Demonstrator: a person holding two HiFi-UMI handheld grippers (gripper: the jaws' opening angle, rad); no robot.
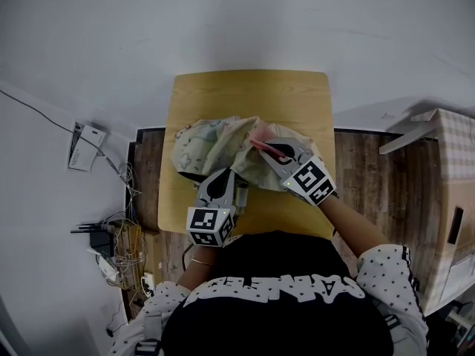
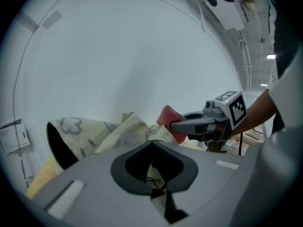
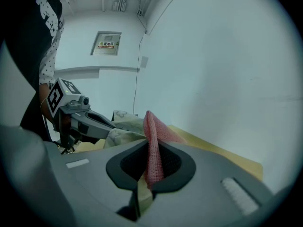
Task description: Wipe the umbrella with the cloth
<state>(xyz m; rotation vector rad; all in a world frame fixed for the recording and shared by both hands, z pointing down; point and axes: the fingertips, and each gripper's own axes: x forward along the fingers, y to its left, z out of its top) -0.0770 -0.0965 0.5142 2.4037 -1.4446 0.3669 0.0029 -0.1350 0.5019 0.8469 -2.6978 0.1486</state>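
Our left gripper has its jaws closed together on a fold of the umbrella. The umbrella is a cream patterned canopy lying collapsed on the wooden table just ahead of us. Our right gripper is clamped on the cloth, a red woven piece that stands folded between the pads and sits against the umbrella's right side.

We judge the canopy light, thin and limp. Under a wipe it will likely bunch and slide rather than hold its shape. It therefore wants pinning at a fold or edge near the stroke, which is where the left gripper grips it now, and only modest pressure. The cloth looks soft and not slippery, and we think it safe to pinch at a doubled fold.

Both grippers point forward and slightly down, converging over the fabric. Our left forearm is tucked close to our body, while our right forearm reaches in from the right side.
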